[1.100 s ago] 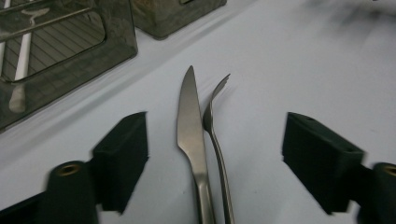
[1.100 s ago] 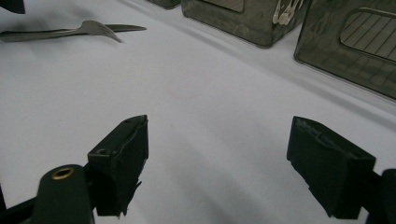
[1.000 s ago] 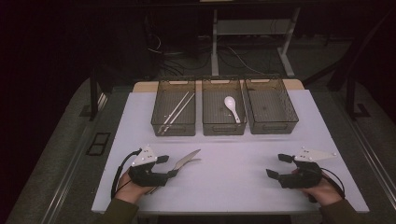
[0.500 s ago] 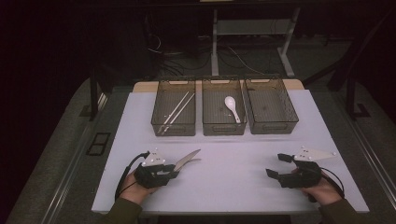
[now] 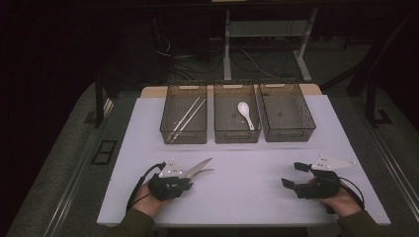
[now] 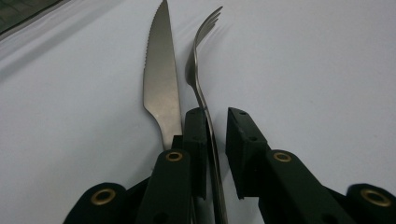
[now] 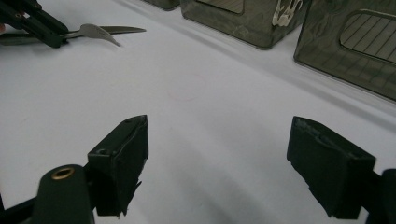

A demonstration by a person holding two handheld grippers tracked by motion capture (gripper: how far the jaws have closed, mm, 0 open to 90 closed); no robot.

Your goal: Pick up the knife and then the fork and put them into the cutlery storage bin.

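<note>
Three bins along worktop's far edge: chopsticks in left bin, spoon in middle bin, right bin; near left corner, left gripper fingers just closing around fork beside knife, not yet clamped; right gripper fingers apart.

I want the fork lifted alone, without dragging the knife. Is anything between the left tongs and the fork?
Nothing stands between them: the fork's handle already lies between the left tongs, whose jaws have just been closing. The knife lies close beside it, just outside one jaw.
</note>
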